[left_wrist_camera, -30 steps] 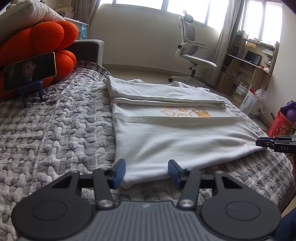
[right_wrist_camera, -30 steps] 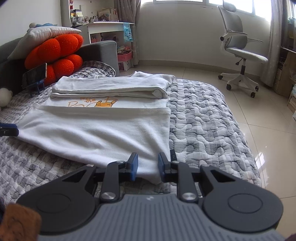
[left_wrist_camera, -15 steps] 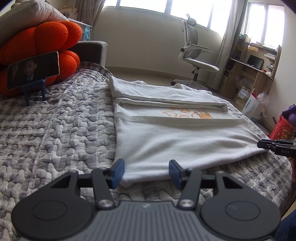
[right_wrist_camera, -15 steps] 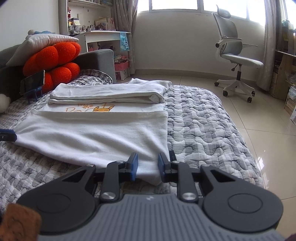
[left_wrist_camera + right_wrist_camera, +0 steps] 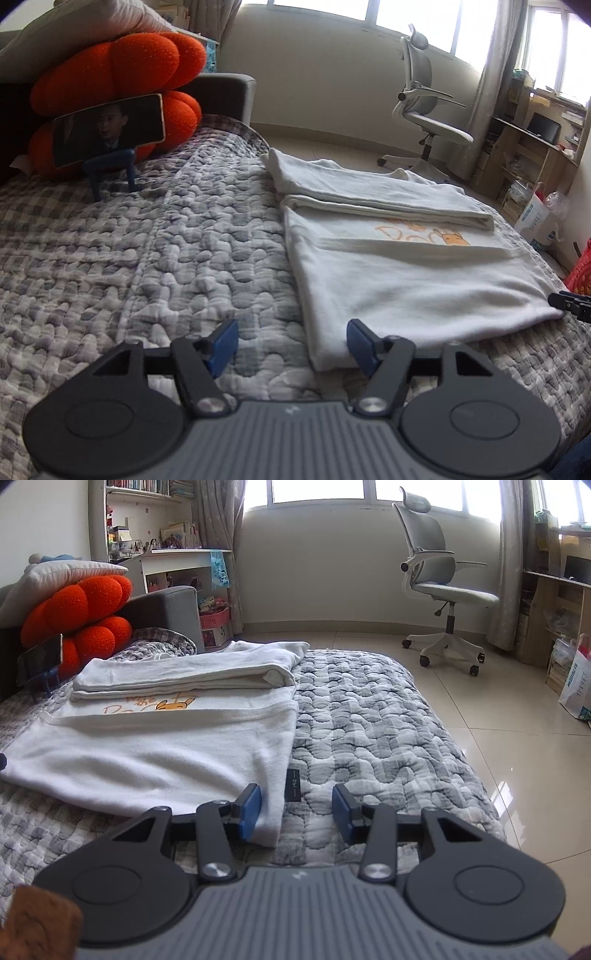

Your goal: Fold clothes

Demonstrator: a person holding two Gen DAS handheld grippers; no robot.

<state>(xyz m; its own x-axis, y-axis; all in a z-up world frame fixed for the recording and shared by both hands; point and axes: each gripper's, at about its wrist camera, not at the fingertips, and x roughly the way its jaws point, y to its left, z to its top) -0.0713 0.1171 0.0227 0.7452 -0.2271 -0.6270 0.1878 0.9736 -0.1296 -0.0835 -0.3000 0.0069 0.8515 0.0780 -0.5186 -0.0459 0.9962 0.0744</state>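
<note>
My left hand-held gripper (image 5: 291,347) and right hand-held gripper (image 5: 295,812) sit released at the two near corners of the white T-shirt (image 5: 155,753), their jaws having just been opening; cloth lies between each pair of pads, ungripped. The T-shirt lies partly folded on the grey quilted bed (image 5: 166,258), near the orange cushion (image 5: 118,77).
</note>
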